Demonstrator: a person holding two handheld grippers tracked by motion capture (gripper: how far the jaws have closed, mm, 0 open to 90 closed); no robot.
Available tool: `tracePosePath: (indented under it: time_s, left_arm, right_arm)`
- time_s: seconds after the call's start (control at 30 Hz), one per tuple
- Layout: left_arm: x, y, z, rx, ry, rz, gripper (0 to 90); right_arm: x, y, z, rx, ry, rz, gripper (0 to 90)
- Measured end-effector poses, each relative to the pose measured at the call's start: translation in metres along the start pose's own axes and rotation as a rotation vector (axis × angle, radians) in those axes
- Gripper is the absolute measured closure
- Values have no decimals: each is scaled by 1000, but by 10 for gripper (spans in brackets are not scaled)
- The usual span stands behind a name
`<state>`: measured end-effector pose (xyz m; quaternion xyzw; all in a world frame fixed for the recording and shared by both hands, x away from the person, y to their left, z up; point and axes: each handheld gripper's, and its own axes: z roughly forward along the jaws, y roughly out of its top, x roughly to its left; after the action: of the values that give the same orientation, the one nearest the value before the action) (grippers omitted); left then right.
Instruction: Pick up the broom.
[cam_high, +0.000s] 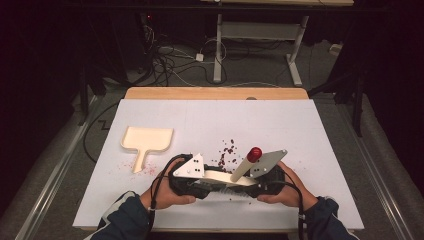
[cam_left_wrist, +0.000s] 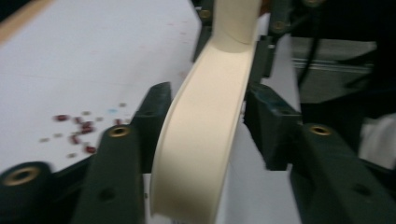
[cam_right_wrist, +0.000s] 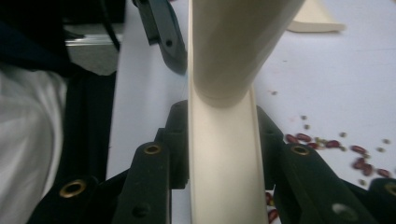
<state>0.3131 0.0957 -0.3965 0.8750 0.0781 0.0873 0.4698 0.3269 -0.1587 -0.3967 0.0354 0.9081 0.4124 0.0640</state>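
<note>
A cream hand brush (cam_high: 223, 177) with a red-tipped handle (cam_high: 254, 153) lies across the front of the white table (cam_high: 280, 125), held from both ends. My left gripper (cam_high: 196, 183) is shut on one end of the brush body (cam_left_wrist: 205, 126), its jaws against both sides. My right gripper (cam_high: 264, 182) is shut on the other end of the brush (cam_right_wrist: 222, 154), where the handle rises. Red beans (cam_high: 227, 150) are scattered just beyond the brush, and I see the beans (cam_left_wrist: 77, 130) left of my left jaws and the beans (cam_right_wrist: 336, 144) right of my right jaws. A cream dustpan (cam_high: 148, 140) lies to the left.
A wooden strip (cam_high: 215, 93) borders the table's far edge. Beyond it stand a desk frame (cam_high: 260, 35) and cables on the floor (cam_high: 170, 60). A few faint bean marks (cam_high: 145, 169) lie near the dustpan handle. The dustpan's edge (cam_right_wrist: 317, 18) is far off in the right gripper view.
</note>
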Motion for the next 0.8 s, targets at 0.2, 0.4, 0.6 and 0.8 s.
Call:
tracePosePath:
  time_s: [0.2,0.4,0.6,0.8]
  left_arm:
    - [-2,-1,-27,-65,216,-5,264]
    - [-2,-24,-54,-39,371,-24,219]
    - [-2,-56,-73,5,454,-71,217]
    - [-9,-100,-93,78,504,-143,225]
  right_arm:
    - [0,-2,-8,14,-64,41,673]
    - [-4,-3,-19,-18,-124,88,672]
    - [-5,-4,-35,-43,-174,120,672]
    - [-1,-12,-52,-29,-196,130,672]
